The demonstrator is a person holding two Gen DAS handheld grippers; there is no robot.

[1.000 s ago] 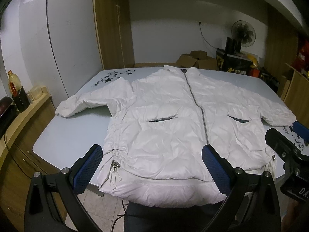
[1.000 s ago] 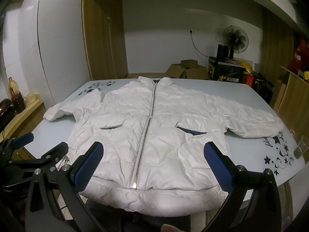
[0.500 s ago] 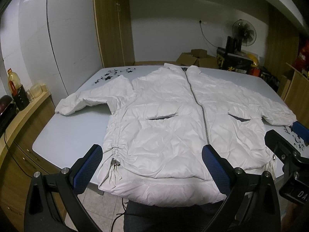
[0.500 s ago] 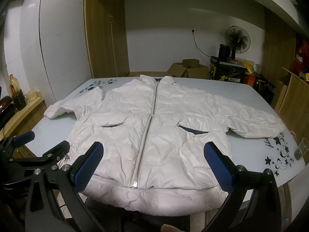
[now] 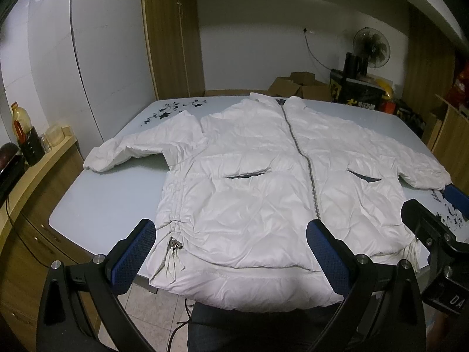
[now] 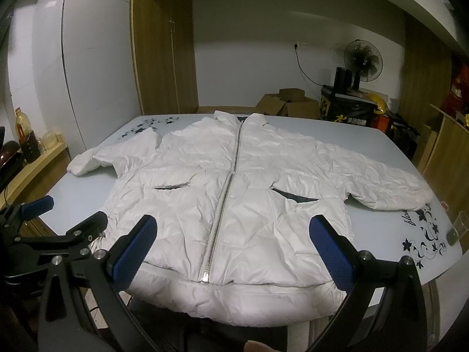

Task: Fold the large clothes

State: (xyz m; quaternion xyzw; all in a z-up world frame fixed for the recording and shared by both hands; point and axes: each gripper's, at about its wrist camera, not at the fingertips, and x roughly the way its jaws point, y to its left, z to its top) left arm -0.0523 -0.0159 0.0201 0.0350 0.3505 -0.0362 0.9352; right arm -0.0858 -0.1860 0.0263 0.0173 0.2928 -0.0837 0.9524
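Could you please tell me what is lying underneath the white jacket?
The white jacket lies spread on a pale blue table with black floral prints; its hem overhangs the near edge. Whatever the table carries beneath the jacket is covered and cannot be seen.

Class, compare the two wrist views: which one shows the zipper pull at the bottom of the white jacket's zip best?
The right wrist view: the zipper pull lies in plain sight near the white jacket hem, between the open right gripper fingers. In the left wrist view, the zip's lower end disappears behind a left gripper finger.
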